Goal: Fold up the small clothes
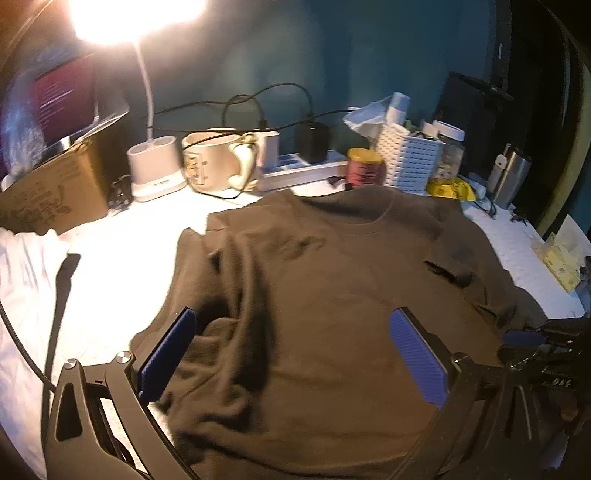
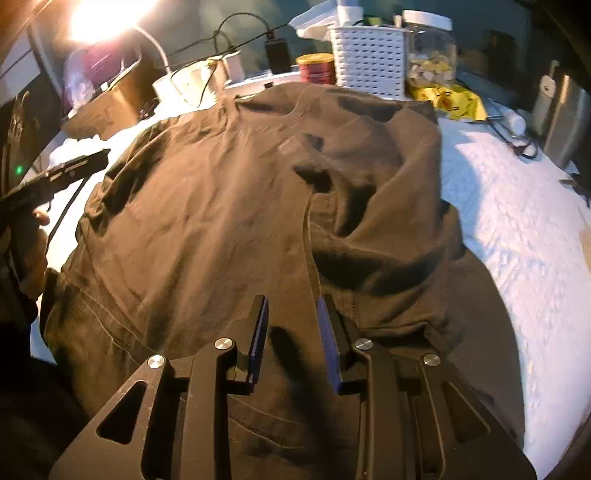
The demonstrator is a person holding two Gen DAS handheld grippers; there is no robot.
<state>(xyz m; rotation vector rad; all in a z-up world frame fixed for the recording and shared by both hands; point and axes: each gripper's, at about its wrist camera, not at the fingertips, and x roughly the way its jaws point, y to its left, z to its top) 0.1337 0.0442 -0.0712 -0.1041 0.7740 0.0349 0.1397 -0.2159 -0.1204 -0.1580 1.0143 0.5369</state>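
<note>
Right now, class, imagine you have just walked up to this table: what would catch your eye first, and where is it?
First, the dark brown shirt sprawled across the white table cover, its right side bunched into folds. Next, the glaring lamp at the back left above the beige mug. Then the blue-padded left gripper hovering wide open over the shirt, and the right gripper, jaws narrower, near its hem.

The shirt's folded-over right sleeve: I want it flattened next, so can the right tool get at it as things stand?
Probably yes. The right tool hangs just above the brown shirt, with the bunched sleeve directly ahead and only cloth between. Its fingers stand narrowly apart.
</note>
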